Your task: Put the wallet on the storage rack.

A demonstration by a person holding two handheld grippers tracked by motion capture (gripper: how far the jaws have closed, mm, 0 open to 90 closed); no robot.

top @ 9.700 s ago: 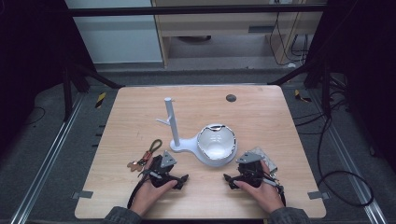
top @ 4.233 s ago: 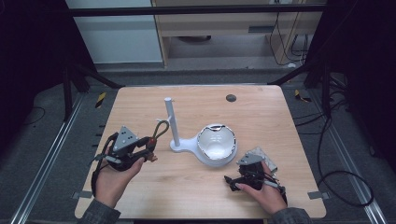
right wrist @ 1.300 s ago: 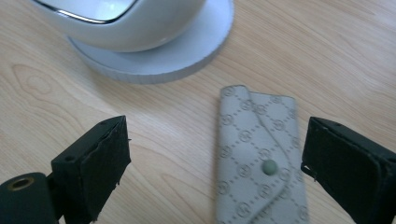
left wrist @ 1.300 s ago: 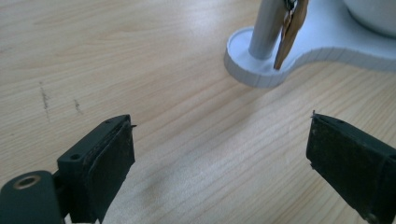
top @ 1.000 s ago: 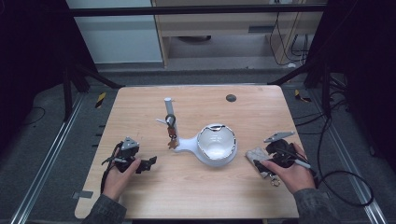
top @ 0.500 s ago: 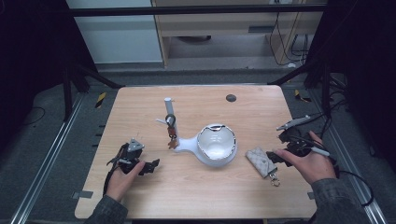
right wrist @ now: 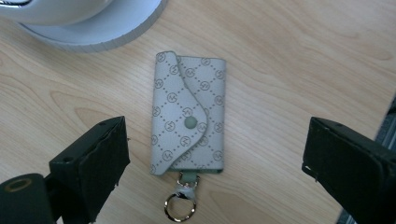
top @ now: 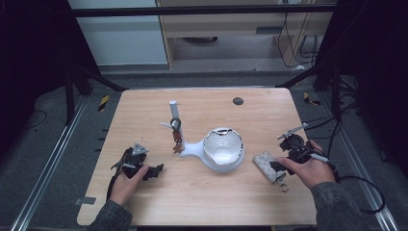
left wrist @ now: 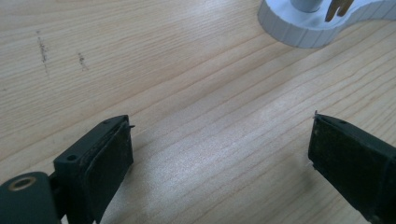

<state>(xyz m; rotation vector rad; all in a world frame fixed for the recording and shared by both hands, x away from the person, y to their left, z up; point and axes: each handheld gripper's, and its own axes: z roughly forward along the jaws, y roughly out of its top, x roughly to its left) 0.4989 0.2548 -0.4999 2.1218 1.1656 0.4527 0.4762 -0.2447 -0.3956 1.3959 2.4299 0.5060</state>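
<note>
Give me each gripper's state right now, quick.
Left gripper: open, nothing between its fingers, bare table beneath.
Right gripper: open, holding nothing, above the key pouch lying flat.

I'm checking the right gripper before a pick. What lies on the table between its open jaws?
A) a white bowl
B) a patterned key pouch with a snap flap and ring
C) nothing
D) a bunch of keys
B: in the right gripper view the key pouch lies flat between the right gripper's open jaws, untouched.

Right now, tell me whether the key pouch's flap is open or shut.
Shut: the key pouch lies flat on the table, its flap folded over and fastened at the snap button.
</note>
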